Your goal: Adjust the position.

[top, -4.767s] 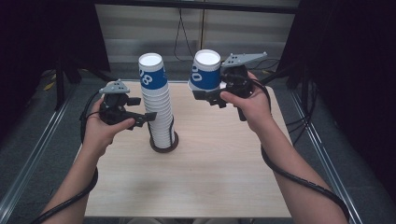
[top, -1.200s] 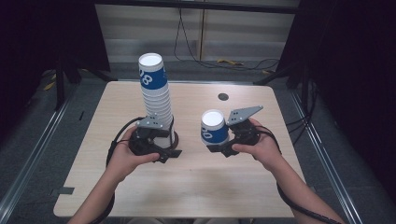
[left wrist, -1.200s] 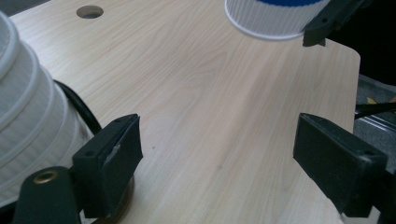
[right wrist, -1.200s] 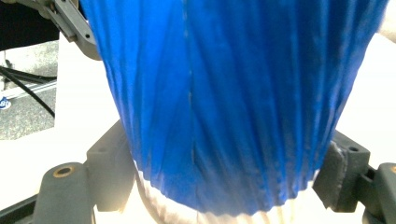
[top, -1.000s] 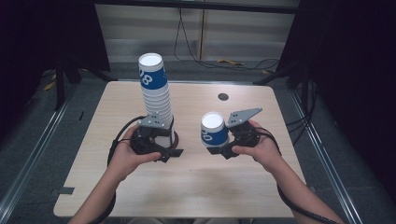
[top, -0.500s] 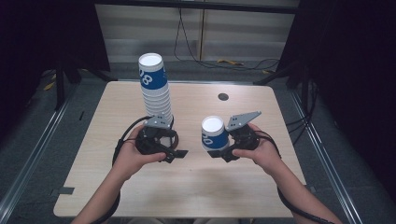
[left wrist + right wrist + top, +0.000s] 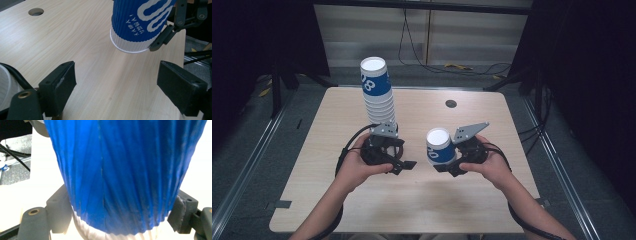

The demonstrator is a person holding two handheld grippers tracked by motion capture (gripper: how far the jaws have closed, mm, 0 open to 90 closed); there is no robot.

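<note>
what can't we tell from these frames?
- High view: base of the cup stack, hidden behind the left gripper.
- Left gripper view: top of the held cup, cut off by the frame edge.
- Right gripper view: whether that cup touches the table; its rim is cut off.

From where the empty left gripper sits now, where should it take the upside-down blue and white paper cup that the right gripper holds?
Probably on the blue ribbed wall of the blue and white paper cup, coming in level from the side facing the left gripper. The cup is inverted, rim just above the wooden table; the right gripper already clamps its far side, so that near wall is free.
</note>
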